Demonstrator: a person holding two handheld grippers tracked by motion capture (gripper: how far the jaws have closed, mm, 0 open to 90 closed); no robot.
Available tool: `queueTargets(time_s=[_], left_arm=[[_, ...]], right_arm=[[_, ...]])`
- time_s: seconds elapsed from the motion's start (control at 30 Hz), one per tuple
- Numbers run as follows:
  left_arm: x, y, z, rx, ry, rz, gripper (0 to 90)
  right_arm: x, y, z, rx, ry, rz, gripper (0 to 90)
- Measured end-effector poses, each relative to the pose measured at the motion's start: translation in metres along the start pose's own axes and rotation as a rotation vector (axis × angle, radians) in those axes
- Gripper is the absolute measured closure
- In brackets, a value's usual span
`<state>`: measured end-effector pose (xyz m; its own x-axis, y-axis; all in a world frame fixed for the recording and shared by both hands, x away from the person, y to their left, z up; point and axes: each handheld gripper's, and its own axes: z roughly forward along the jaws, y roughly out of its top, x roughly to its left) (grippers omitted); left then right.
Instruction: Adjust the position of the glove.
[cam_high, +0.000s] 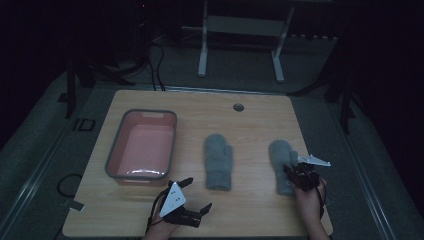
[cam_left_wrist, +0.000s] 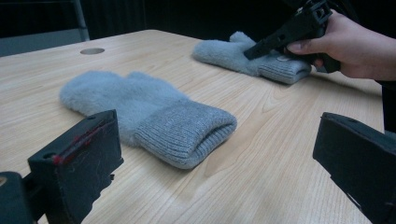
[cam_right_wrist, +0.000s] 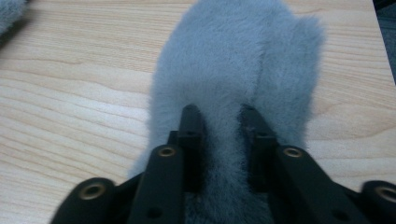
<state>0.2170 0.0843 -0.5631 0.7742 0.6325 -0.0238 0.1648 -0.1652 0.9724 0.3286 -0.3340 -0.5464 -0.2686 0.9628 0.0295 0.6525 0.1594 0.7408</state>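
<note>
1. We see a light wooden desk in a dark room, with a round cable hole near its far edge
2. A pink tub with a grey rim sits toward the desk's left edge, and nothing lies inside it
3. Two fluffy grey mittens lie flat on the desk, cuffs toward the near edge: the middle mitten rests about mid-desk, and the right mitten lies near the right edge, well apart from it
4. The left gripper hovers over the near edge of the desk, just below the tub's near right corner; its jaws stand wide apart with nothing between them, and in the left gripper view they frame the middle mitten's ribbed cuff
5. The right gripper is pressed down on the right mitten close to its cuff; its jaws are narrowed, pinching a ridge of the fluffy fabric between them
6. A hand holds that gripper from the near right corner of the desk
</note>
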Motion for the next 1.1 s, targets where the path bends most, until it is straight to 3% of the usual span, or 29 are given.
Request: queueTargets(time_s=[0.2,0.37,0.53,0.7,0.9,1.1], left_arm=[[0.000,0.000,0.000,0.002,-0.001,0.000,1.5],[0.000,0.000,0.000,0.006,-0.002,0.000,1.5],[0.000,-0.001,0.001,0.007,-0.004,-0.001,1.5],[0.000,-0.001,0.001,0.009,-0.002,-0.004,1.5],[0.001,-0.001,0.001,0.009,-0.004,-0.005,1.5],[0.000,-0.001,0.002,0.010,-0.004,-0.003,1.5]], right_arm=[[-0.003,0.004,-0.006,-0.002,0.012,-0.027,53.5],[-0.004,0.012,-0.021,-0.053,0.055,-0.053,49.6],[-0.003,0.020,-0.024,-0.061,0.054,-0.114,45.7],[-0.006,0.021,-0.016,-0.052,0.048,-0.138,45.3],[-0.007,0.005,0.004,-0.006,0.047,-0.135,45.4],[-0.006,-0.002,0.008,-0.018,0.040,-0.144,51.7]])
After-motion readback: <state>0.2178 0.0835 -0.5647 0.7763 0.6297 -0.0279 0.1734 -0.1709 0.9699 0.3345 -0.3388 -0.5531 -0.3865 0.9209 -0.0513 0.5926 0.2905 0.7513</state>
